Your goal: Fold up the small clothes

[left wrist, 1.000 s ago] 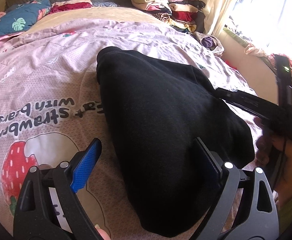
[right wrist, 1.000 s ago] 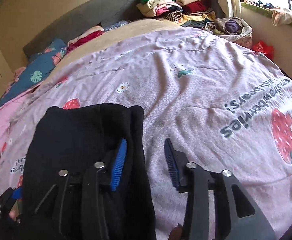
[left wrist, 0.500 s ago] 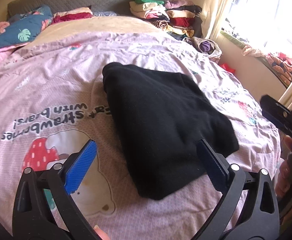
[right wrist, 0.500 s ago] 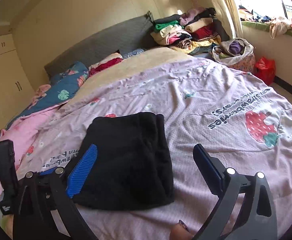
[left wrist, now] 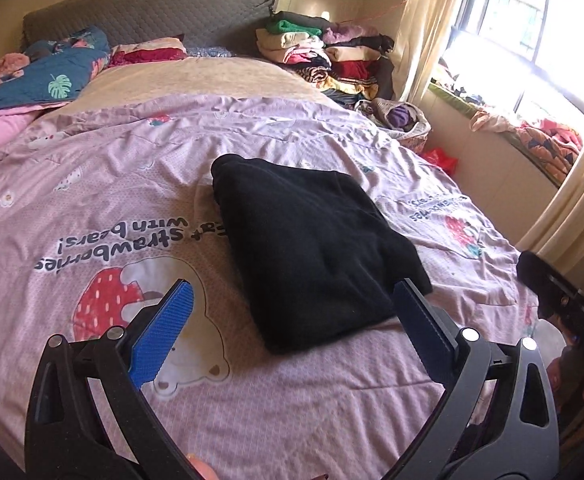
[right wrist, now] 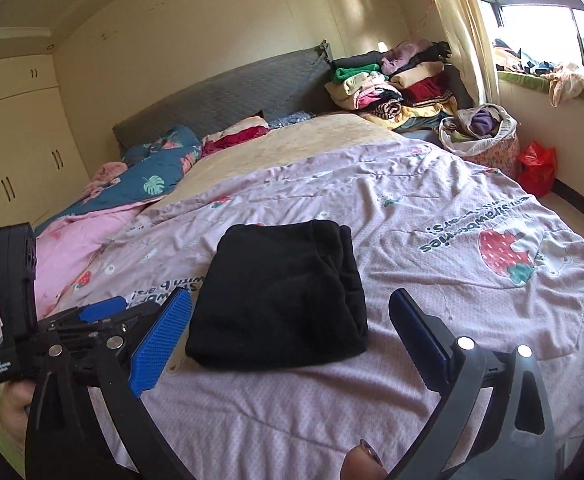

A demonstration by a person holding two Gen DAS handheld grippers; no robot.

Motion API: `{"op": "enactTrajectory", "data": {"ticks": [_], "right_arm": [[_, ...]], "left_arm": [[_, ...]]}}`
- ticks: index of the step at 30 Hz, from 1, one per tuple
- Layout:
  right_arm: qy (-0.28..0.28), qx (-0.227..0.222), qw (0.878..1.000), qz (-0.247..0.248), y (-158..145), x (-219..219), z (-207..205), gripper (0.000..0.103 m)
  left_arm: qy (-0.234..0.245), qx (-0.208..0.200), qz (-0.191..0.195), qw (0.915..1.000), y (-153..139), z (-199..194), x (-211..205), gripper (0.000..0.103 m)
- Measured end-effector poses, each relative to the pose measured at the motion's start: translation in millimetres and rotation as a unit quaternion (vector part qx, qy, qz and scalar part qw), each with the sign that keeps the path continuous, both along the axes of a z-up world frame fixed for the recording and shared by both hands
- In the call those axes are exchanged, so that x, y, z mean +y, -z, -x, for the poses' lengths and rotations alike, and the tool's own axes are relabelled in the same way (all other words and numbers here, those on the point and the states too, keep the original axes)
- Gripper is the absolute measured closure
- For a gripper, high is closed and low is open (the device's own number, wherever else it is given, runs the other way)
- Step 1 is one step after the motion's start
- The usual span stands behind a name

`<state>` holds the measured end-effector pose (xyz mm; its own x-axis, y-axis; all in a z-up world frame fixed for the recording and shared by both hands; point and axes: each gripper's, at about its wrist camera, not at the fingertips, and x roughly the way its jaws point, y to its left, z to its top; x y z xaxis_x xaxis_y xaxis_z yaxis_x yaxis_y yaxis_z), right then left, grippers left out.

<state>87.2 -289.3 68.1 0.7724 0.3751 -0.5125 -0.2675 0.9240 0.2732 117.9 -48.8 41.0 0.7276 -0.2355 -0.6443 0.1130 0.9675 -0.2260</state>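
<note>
A black garment [left wrist: 312,248] lies folded into a thick rectangle on the lilac strawberry-print quilt [left wrist: 112,200]; it also shows in the right wrist view [right wrist: 284,300]. My left gripper [left wrist: 292,320] hangs open above the quilt, pulled back from the garment's near edge, with nothing between its blue pads. My right gripper [right wrist: 292,328] is open too, short of the garment and clear of it. The left gripper's body [right wrist: 80,324] shows at the left of the right wrist view. The right gripper's body [left wrist: 564,300] shows at the right edge of the left wrist view.
A stack of folded clothes [right wrist: 392,84] sits at the head of the bed by the grey headboard [right wrist: 220,100]. A blue leaf-print quilt [right wrist: 152,176] and pink bedding [right wrist: 72,240] lie at the left. A basket of clothes [right wrist: 484,132] and a red bag [right wrist: 536,168] stand by the window wall.
Both grippers drew back and rose away from the black garment. The right gripper's jaws opened wide and let go of the garment's edge. The garment now lies alone on the quilt.
</note>
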Motion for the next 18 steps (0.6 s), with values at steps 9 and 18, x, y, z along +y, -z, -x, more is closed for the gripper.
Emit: {"op": "enactTrajectory", "data": {"ticks": [9, 18], "right_arm": [[-0.001, -0.016, 0.999, 0.028, 2.0, 5.9, 39.3, 0.004], [-0.003, -0.022, 0.999, 0.040, 11.2, 11.6, 64.4, 0.004]], "left_arm": [[0.007, -0.007, 0.006, 0.9999, -2.5, 26.3, 0.6, 0.009], [0.001, -0.015, -0.005, 0.9999, 10.3, 53.3, 0.6, 0.009]]}}
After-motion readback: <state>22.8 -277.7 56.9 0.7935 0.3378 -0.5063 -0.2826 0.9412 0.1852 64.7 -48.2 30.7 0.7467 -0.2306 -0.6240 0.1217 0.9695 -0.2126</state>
